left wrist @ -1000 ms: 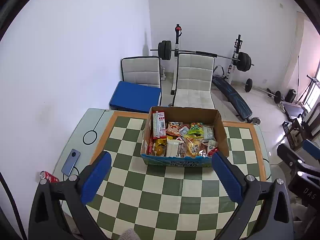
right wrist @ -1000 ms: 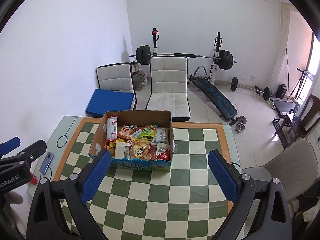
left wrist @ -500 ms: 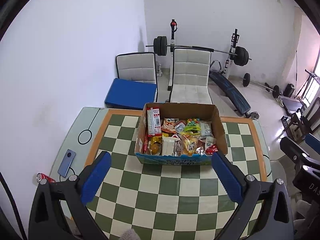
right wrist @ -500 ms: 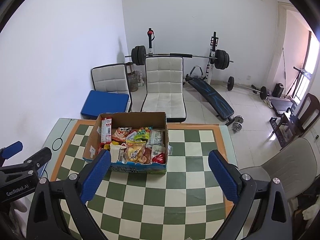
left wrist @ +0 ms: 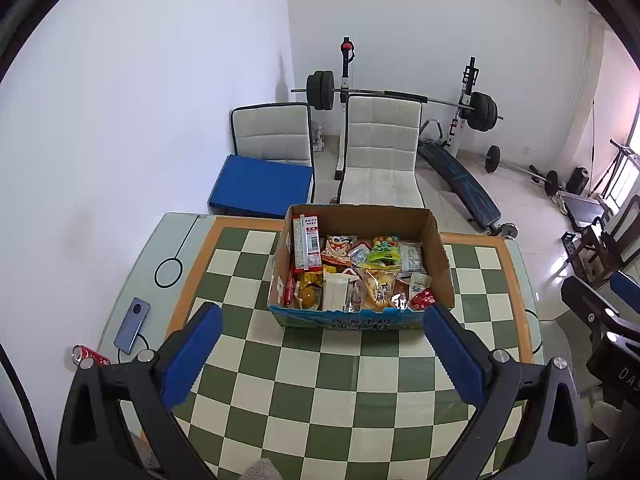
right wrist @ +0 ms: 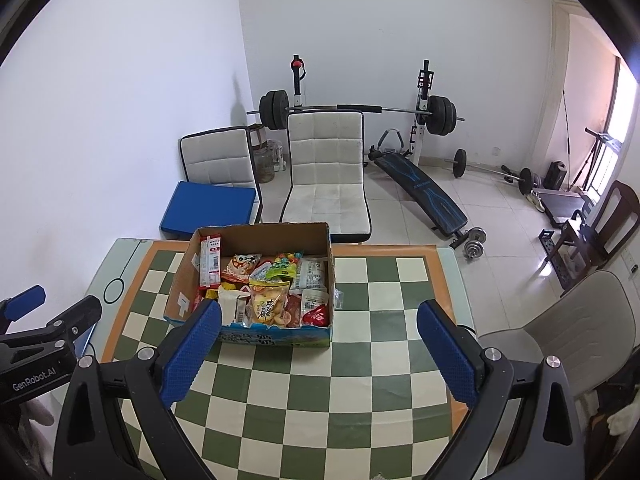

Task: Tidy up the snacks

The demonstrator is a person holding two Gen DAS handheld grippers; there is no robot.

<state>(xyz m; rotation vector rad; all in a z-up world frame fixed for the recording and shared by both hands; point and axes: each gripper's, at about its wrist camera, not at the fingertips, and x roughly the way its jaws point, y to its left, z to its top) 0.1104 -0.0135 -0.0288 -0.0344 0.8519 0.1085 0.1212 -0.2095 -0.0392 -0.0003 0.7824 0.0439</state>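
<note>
Ahead of both grippers: a box [left wrist: 362, 268] of snacks [left wrist: 352, 272] on the checkered table [left wrist: 320, 384].

Left gripper [left wrist: 320, 352] faces the box squarely, its long side running across the view; from the right gripper [right wrist: 318, 352] the box [right wrist: 256, 280] lies ahead and leftward. Both hang spread wide and empty (left looks better lined up, I judge).

Table [left wrist: 320, 380] bare btwn fingers [left wrist: 192, 354] & box [left wrist: 360, 320]. Box walls ring snacks [left wrist: 360, 276]; top open. Phone [left wrist: 132, 325], can [left wrist: 86, 355] at left edge.
</note>
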